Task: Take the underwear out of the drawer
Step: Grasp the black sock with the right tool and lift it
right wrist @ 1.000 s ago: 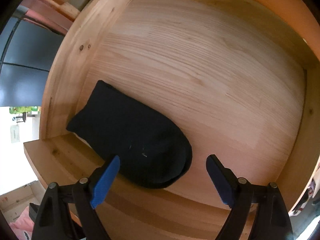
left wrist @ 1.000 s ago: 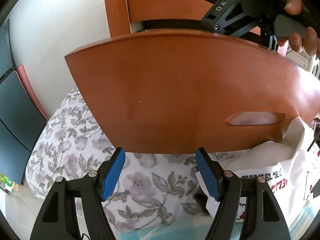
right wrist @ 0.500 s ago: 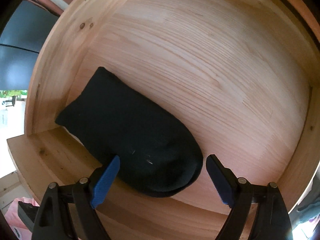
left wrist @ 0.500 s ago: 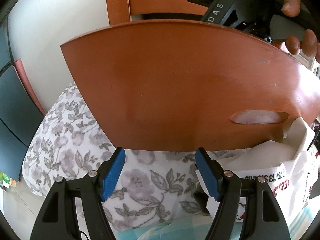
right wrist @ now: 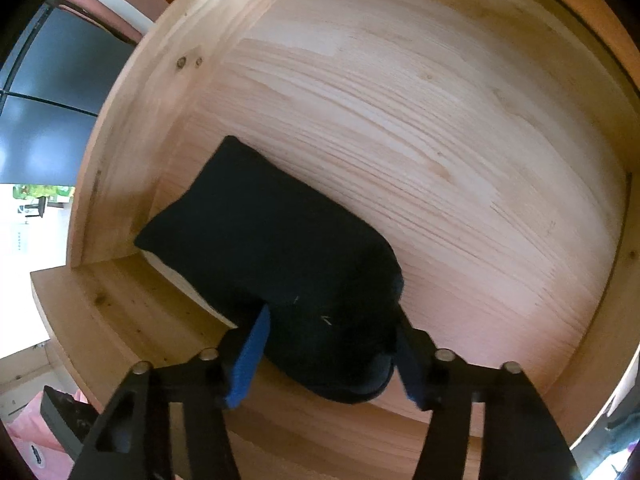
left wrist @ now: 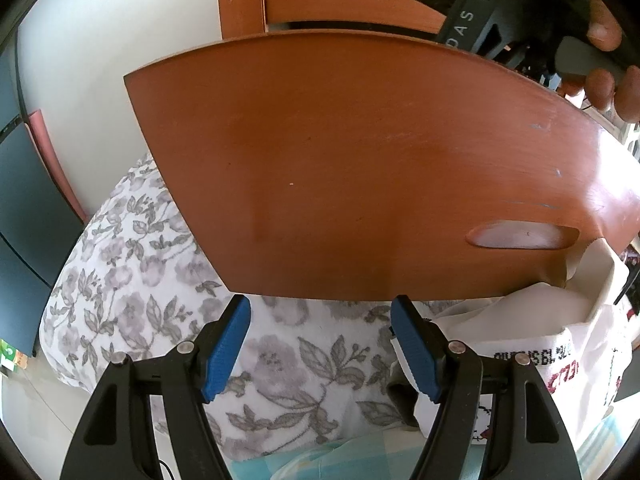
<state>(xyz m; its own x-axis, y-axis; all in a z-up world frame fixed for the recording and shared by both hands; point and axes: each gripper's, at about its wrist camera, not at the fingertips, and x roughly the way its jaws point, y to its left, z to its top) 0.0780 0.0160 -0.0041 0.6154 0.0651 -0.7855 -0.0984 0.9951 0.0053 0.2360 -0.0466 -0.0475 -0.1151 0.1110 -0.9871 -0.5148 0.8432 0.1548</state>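
Below the drawer front [left wrist: 360, 168], the left gripper [left wrist: 320, 344] hung with its blue pads spread wide and nothing between them, much as it had a second before. The front had slid slightly in view, and the person's hand [left wrist: 608, 64] holding the other tool had climbed toward the upper right corner. That front was smooth, reddish-brown wood, glossy, with a few pale scratches and an oval handle slot [left wrist: 522, 235] near its right end. Under it lay a white floral bedspread [left wrist: 132, 264], soft and rumpled, and a pale cloth bag [left wrist: 560, 344] with printed lettering.

Inside the drawer [right wrist: 460, 128], the change was larger. The right gripper [right wrist: 328, 354] had come down from just short of the dark underwear [right wrist: 280, 248], and its pads had narrowed until they pressed the near rounded end of the bundle. The jaws looked closed on the cloth, though motion blur softened the edges. That suggested the grasp was made and lifting out came next. The underwear was a folded black knit, matte and slightly linty, lying near the drawer's left front corner on the bottom board. The drawer's walls and bottom were bare pale pine with clear grain and small knots.
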